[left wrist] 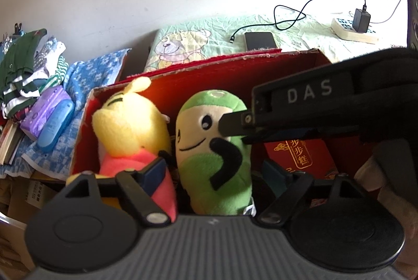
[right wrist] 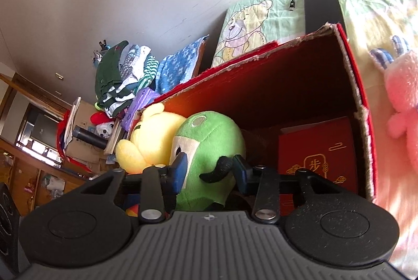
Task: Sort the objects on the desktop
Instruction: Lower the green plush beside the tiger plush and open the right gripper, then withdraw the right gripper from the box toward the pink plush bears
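A green plush toy (left wrist: 209,162) (right wrist: 209,138) stands upright in an open red cardboard box (left wrist: 209,78) (right wrist: 287,76), next to a yellow plush bear (left wrist: 128,123) (right wrist: 154,133) in a pink top. My right gripper (right wrist: 210,170) is shut on the green toy, its blue pads pressing both sides; in the left wrist view the right gripper (left wrist: 235,131) reaches in from the right onto the toy's face. My left gripper (left wrist: 215,170) hangs open over the box, its fingers wide on either side of the green toy. A red gift packet (left wrist: 300,152) (right wrist: 318,149) lies in the box's right half.
A pink plush (right wrist: 402,102) lies right of the box on the green bear-print sheet (left wrist: 183,44). Behind the box are a black phone (left wrist: 260,40), a cable and a power strip (left wrist: 352,29). Left of the box are folded clothes (left wrist: 26,70), a purple pack (left wrist: 44,112) and a blue case (left wrist: 56,125).
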